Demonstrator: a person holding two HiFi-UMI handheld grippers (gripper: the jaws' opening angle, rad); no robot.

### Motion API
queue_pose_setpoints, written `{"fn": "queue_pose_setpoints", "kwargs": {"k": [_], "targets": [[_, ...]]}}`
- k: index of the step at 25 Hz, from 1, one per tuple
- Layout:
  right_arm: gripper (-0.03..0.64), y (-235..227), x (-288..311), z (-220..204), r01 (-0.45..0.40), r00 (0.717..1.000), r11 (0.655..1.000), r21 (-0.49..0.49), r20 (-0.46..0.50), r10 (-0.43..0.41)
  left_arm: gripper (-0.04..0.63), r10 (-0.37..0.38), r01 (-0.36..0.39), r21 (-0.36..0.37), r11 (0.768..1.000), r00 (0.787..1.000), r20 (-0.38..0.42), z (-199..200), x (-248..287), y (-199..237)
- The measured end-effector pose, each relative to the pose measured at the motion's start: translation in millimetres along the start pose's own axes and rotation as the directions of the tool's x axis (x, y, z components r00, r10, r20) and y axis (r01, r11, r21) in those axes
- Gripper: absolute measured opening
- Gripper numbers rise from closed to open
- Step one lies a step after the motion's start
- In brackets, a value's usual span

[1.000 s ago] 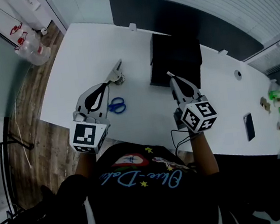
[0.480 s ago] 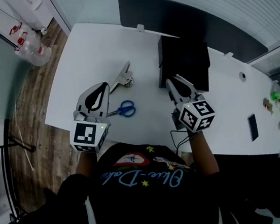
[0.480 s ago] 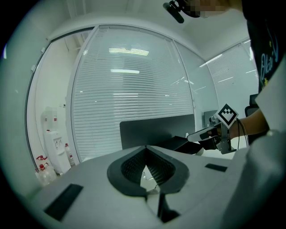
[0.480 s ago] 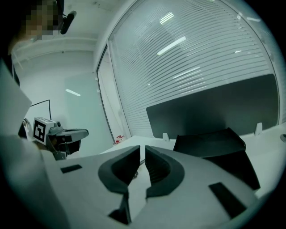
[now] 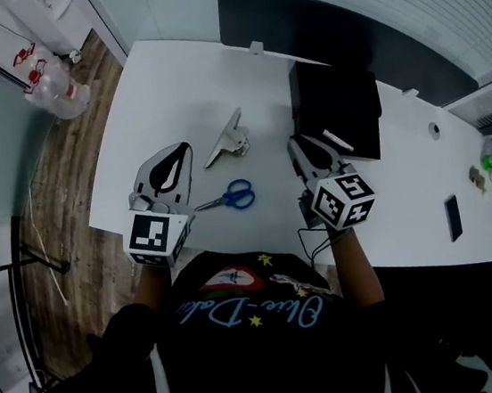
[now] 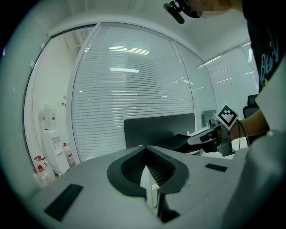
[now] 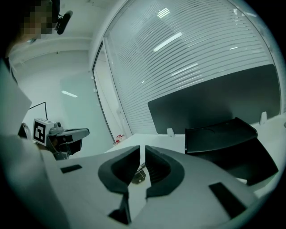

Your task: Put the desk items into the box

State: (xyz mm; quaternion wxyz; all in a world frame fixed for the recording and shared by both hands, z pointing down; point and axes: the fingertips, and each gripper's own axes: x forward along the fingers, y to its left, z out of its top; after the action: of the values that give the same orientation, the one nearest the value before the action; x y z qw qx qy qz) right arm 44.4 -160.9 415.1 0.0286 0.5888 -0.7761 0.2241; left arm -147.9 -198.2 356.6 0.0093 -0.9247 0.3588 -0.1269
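Left gripper view, item one: your left gripper [image 6: 144, 148]. The fingers are pressed together at the tips, with nothing held between them.

Right gripper view, item two: your right gripper [image 7: 142, 151]. The fingers are parted by a narrow slit and have just been opening. Nothing sits between them, and the white desk [image 7: 152, 137] shows through the gap.

Head view, positions:
- **Grippers:** Both are over the near part of the desk and point away from you.
- **Scissors [image 5: 228, 198]:** They have blue handles and lie flat on the desk between your two grippers. The blade tips are close to the left gripper's flank and are not held.
- **Clip [image 5: 229, 139]:** It is metal and lies on the desk beyond the scissors, apart from both grippers.
- **Box [image 5: 341, 98]:** It is black and open, and stands on the desk ahead of your right gripper. That gripper's tips are just short of the box's near left corner.
- **Thin white stick [image 5: 338, 140]:** It lies at the near edge of the box. You cannot tell what it is, or whether it rests inside or on the rim.
- **Phone [image 5: 453, 218]:** It is dark and lies flat at the far right of the desk, well apart from the rest.
- **Dark panel [image 5: 294, 14]:** It stands along the far edge of the desk, behind the box.
- **Water jugs [image 5: 56, 86]:** They are clear and stand on the wooden floor [image 5: 56, 189], left of the desk.
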Motion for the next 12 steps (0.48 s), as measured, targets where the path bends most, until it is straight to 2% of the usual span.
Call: {"fn": "queue_pose_setpoints", "kwargs": {"k": [5,9,12], "targets": [[0.041,6.7,11.8,-7.5,0.0,1.0,1.0,0.024,-0.014,0.0,0.008,-0.007,0.007,-0.031,0.999,1.0,-0.001,-2.6,3.3,10.0],[0.044,12.6,22.0,-13.0,-0.005,1.0,0.999,0.044,-0.029,0.006,0.008,-0.018,0.018,-0.014,1.0,1.0,-0.008,-6.3,4.5,18.3],[0.046,15.9,29.5,-18.2,-0.012,0.999,0.998,0.068,-0.04,0.015,0.008,-0.016,0.016,-0.028,0.999,1.0,-0.01,-10.3,5.1,23.7]]}}
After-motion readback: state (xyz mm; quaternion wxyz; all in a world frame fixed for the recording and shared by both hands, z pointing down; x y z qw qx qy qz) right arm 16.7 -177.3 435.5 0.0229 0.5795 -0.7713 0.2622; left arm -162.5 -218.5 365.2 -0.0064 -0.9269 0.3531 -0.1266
